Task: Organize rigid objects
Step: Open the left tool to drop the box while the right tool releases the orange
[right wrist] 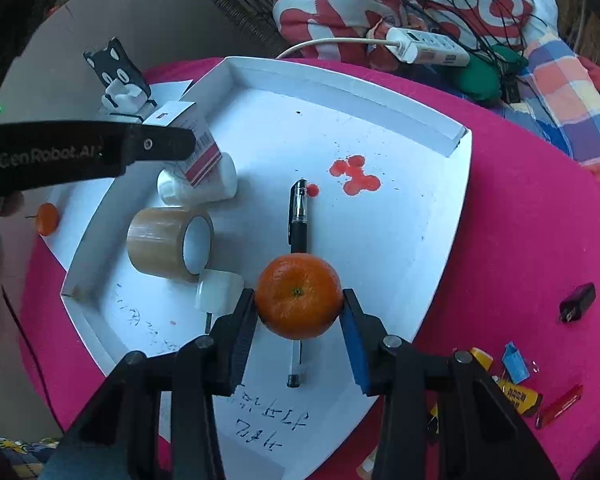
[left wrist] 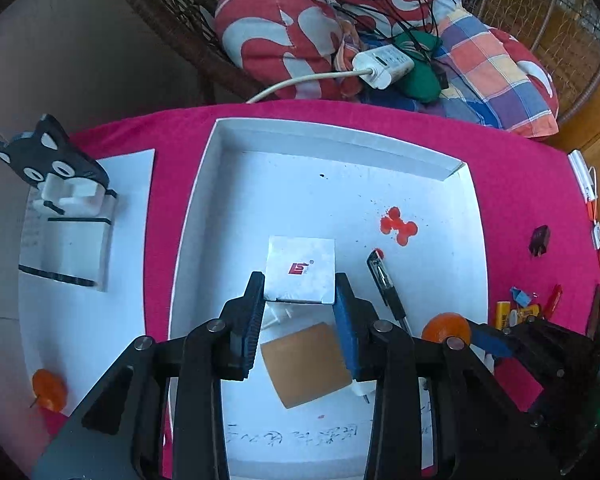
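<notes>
Your left tool (left wrist: 300, 300) is clamped on a small white carton (left wrist: 301, 270) and holds it above the white tray (left wrist: 340, 138), over the near-left area where the brown tape roll (left wrist: 306, 364) and a white bottle (right wrist: 198, 184) already lie. Your right tool (right wrist: 299, 304) is clamped on an orange (right wrist: 299, 296), directly over the black pen (right wrist: 299, 216) in the middle of the tray. Risk one: releasing the orange here would set it on the pen's barrel; being round, it would likely roll across the tray or push the pen askew. Risk two: the carton is gripped only along its near edge, so it may tip against the bottle or tape roll on release. Risk three: the two tools hang near each other, so widening either could knock the other. A second orange (left wrist: 49, 390) waits on the paper sheet (left wrist: 128, 200) left of the tray.
</notes>
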A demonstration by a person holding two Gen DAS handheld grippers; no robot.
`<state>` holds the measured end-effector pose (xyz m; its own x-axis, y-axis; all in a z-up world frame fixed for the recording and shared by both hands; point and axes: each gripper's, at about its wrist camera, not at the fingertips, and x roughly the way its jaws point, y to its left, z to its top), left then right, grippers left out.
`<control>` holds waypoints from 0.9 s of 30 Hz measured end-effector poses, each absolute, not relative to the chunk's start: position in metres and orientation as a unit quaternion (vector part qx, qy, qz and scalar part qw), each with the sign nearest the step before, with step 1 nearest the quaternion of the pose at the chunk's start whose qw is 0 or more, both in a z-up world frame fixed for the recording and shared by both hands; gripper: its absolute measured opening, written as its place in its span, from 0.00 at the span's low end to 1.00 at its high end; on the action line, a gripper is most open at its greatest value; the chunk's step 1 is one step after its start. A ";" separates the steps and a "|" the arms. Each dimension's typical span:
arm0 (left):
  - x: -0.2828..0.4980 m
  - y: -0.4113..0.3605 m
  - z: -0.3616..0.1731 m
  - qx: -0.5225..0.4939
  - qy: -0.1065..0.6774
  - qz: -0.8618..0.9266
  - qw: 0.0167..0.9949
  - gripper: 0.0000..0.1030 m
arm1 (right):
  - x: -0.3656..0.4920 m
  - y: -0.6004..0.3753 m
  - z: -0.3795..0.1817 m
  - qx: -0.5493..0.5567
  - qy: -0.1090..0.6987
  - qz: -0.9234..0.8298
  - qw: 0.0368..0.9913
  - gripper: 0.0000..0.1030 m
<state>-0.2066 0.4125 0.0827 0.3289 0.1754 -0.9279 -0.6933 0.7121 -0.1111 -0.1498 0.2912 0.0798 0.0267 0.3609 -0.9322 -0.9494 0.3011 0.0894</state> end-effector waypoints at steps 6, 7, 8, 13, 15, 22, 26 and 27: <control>-0.205 0.410 0.090 -0.254 0.496 0.285 0.780 0.70 | -0.150 0.292 0.081 -0.308 0.475 0.504 0.652 0.41; -0.205 0.409 0.091 -0.253 0.492 0.285 0.783 0.71 | -0.150 0.293 0.081 -0.307 0.475 0.504 0.653 0.41; -0.204 0.408 0.092 -0.252 0.491 0.286 0.783 0.72 | -0.150 0.293 0.082 -0.305 0.474 0.504 0.655 0.42; -0.204 0.403 0.099 -0.245 0.481 0.289 0.791 0.79 | -0.152 0.290 0.092 -0.288 0.460 0.518 0.661 0.84; -0.208 0.401 0.106 -0.231 0.468 0.314 0.793 0.81 | -0.154 0.290 0.096 -0.287 0.449 0.521 0.667 0.86; -0.232 0.391 0.148 -0.229 0.396 0.339 0.822 0.82 | -0.165 0.280 0.117 -0.294 0.399 0.531 0.687 1.00; -0.239 0.380 0.169 -0.213 0.371 0.350 0.833 0.82 | -0.166 0.268 0.143 -0.285 0.359 0.533 0.711 1.00; -0.241 0.376 0.174 -0.210 0.366 0.353 0.835 0.82 | -0.164 0.264 0.150 -0.283 0.350 0.532 0.717 1.00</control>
